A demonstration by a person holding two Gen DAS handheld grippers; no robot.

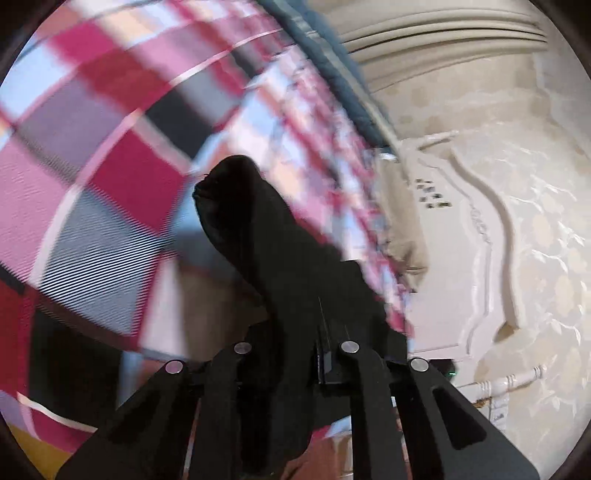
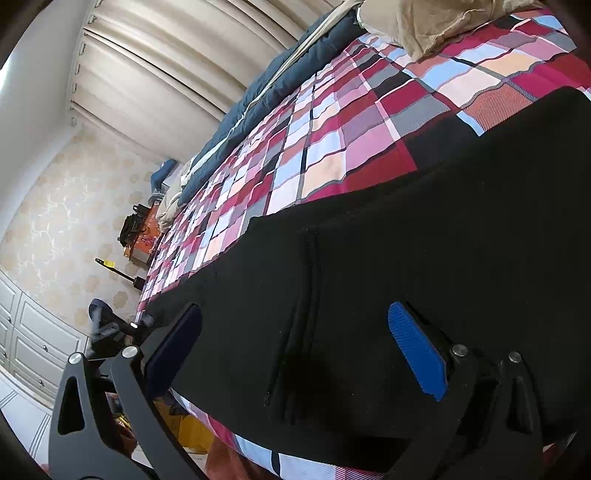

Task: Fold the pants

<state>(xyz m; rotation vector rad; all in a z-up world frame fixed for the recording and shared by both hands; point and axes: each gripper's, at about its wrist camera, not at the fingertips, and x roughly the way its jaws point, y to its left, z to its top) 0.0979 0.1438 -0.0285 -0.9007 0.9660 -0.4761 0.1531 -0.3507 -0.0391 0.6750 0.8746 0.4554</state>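
Observation:
Black pants (image 2: 424,229) lie spread flat on a plaid bedspread (image 2: 325,147). In the right wrist view my right gripper (image 2: 295,332) is open just above the pants, its blue pads (image 2: 417,350) wide apart over a seam. In the left wrist view my left gripper (image 1: 295,354) is shut on a bunched end of the black pants (image 1: 258,229) and holds it lifted above the blurred plaid bedspread (image 1: 110,129).
A dark blue quilt (image 2: 280,81) lies along the bed's far edge by beige curtains (image 2: 166,55). A beige pillow (image 2: 436,22) lies at the head. A white cabinet (image 2: 33,332) and cluttered items (image 2: 136,225) stand beside the bed.

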